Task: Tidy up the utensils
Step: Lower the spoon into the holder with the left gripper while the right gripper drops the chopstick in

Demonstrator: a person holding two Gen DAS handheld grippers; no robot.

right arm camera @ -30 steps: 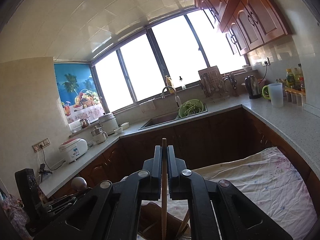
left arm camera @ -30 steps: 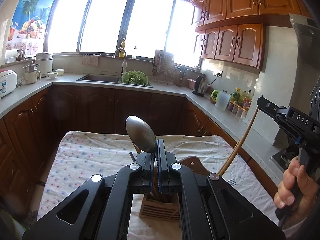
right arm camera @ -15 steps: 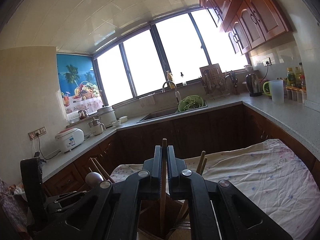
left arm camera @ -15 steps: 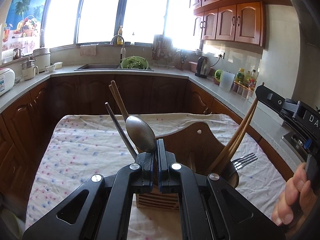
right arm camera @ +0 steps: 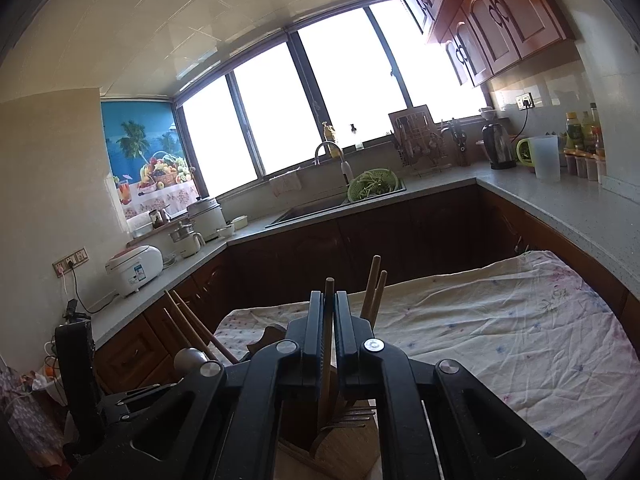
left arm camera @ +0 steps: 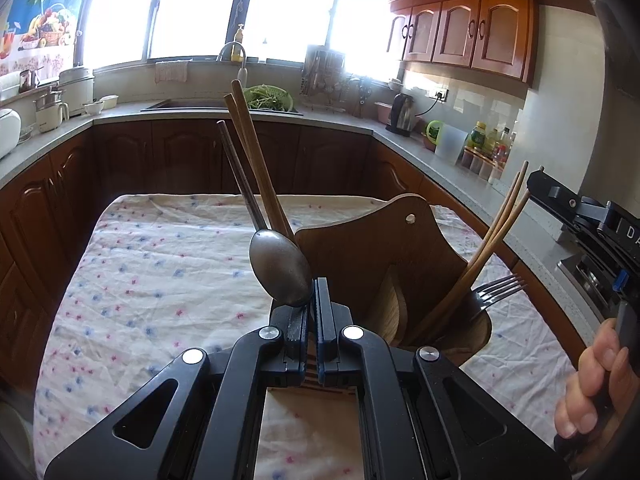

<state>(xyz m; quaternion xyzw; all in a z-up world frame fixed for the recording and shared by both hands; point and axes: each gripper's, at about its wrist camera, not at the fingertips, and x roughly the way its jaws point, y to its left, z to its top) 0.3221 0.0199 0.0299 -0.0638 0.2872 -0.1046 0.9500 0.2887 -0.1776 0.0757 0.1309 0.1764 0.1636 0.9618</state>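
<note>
- Metal spoon (left arm camera: 280, 270) pinched by its handle in left gripper (left arm camera: 312, 304), jaws shut on it, bowl sticking up at 11 o'clock of the fingertips.
- Wooden utensil holder (left arm camera: 384, 264) sat just past left gripper, at 1 o'clock, on floral tablecloth (left arm camera: 160, 264).
- Holder's right compartment held wooden chopsticks (left arm camera: 496, 232) leaning toward 1 o'clock and a fork (left arm camera: 500, 286), tines up, pointing toward 2 o'clock.
- Behind the spoon, two more wooden sticks (left arm camera: 248, 152) and a dark metal handle (left arm camera: 240, 184) leaned toward 11 o'clock; exact compartment not readable.
- Right gripper (right arm camera: 329, 312) clamped shut on a single wooden chopstick (right arm camera: 329, 292), stick upright, tip poking above the fingertips, lower end going down into the holder.
- Right wrist view: fork tines below the jaws at 6 o'clock, two chopstick tips at 1 o'clock of the fingertips, spoon bowl and left gripper at 8 o'clock.
- Left wrist view: right gripper body at 3 o'clock, person's hand (left arm camera: 596, 392) wrapped on its grip at 4 o'clock.
- Kitchen counter (left arm camera: 452, 168) ran round the table; green colander (right arm camera: 372, 186) by the sink at 12 o'clock.
</note>
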